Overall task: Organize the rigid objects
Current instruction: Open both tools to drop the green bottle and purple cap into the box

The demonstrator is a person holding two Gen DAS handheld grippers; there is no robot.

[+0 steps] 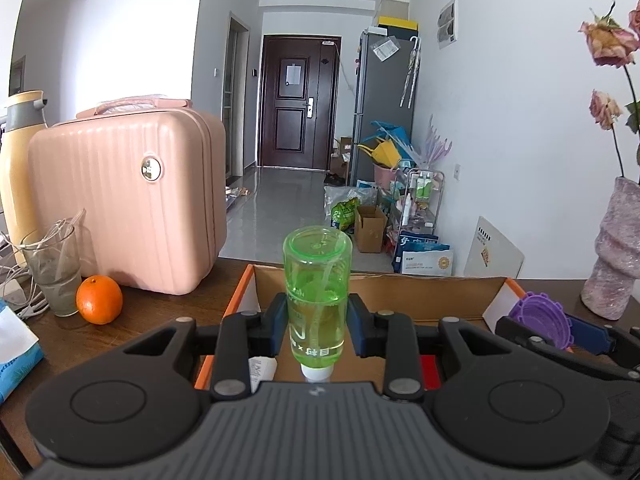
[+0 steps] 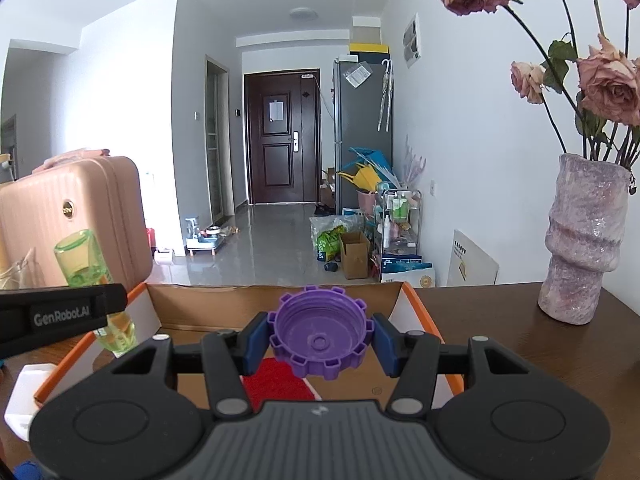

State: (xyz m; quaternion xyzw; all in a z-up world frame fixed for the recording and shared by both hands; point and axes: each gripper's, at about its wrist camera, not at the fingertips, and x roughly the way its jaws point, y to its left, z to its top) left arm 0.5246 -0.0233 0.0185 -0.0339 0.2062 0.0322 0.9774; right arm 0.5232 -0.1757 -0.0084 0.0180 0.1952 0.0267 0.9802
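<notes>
Holding two loads right now: your left gripper (image 1: 318, 330) is clamped on the green bottle (image 1: 318, 288), pads on its lower body, white cap toward the camera, base pointing away at 12 o'clock, so the long axis runs roughly along the fingers, tipped slightly up. Your right gripper (image 2: 320, 338) is clenched on the purple cap (image 2: 320, 334), a toothed lid gripped across its rim, open face turned toward the camera. Both loads hang over the cardboard box (image 2: 224, 300) with orange edges; the box floor sits directly below at 6 o'clock from each load, with a red item (image 2: 276, 384) lying on it under the right one. Left view puts the purple cap at 3 o'clock; right view puts the bottle at 9 o'clock, so the two grippers sit side by side, well apart. Neither looks clearly nearer the floor. I'd judge the next move is a straight lowering and release; watch the bottle, it will likely roll once laid down. Beyond the box at 10 o'clock: orange (image 1: 99, 299), glass (image 1: 54, 272), pink suitcase (image 1: 132, 200). At 2 o'clock: vase (image 2: 584, 240).
</notes>
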